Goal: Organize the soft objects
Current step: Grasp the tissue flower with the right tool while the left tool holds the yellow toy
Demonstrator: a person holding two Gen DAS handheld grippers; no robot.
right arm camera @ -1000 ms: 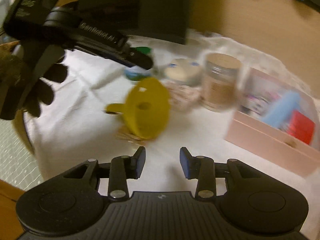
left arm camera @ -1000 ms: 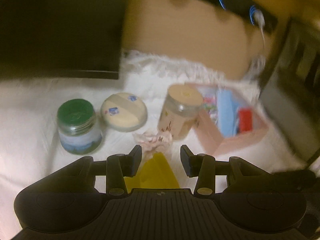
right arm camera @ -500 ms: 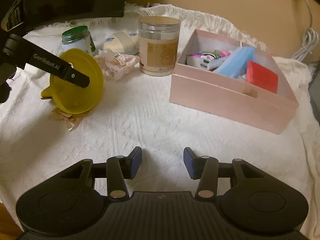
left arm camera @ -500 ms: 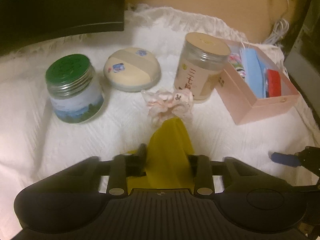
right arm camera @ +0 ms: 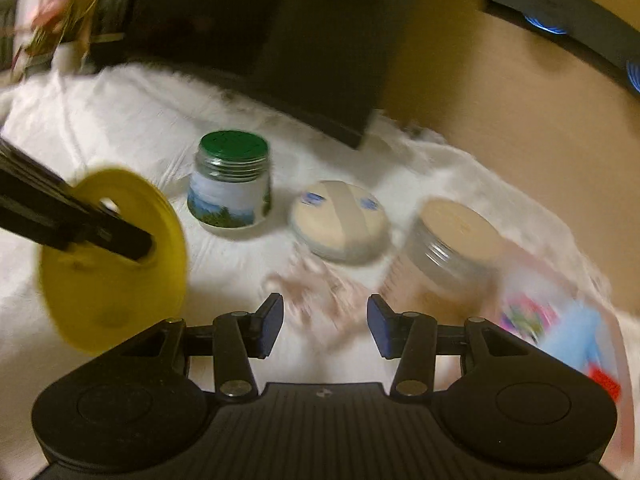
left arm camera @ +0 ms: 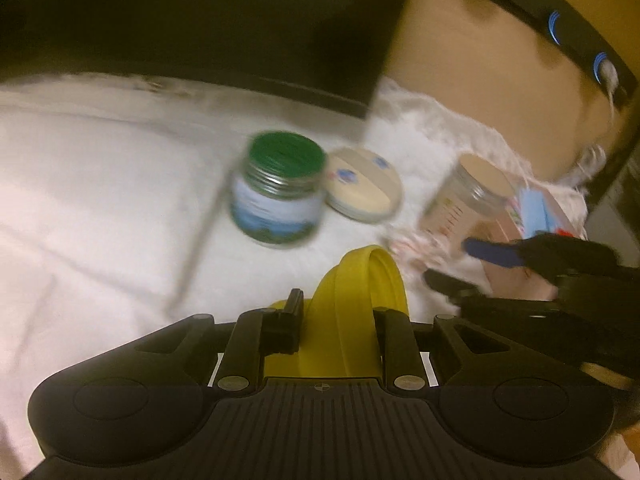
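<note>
left claw [left arm camera: 336,316] just closing, clenched on folded yellow funnel [left arm camera: 360,292] at 6 o'clock above white-clothed surface [left arm camera: 100,200], right claw [right arm camera: 325,320] released, pink scrunchie [right arm camera: 320,292] between its fingers, green-lidded jar [right arm camera: 230,184] at 11 o'clock

Left gripper [left arm camera: 336,322] closing on yellow funnel [left arm camera: 360,280], green-lidded jar [left arm camera: 278,192] beyond

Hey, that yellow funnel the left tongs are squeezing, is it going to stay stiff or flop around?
Probably floppy: the yellow funnel looks folded between the left tongs, whose jaws have just been closing on it. In the right wrist view it spreads wide and flat, so likely thin, light and springy once released.
</note>
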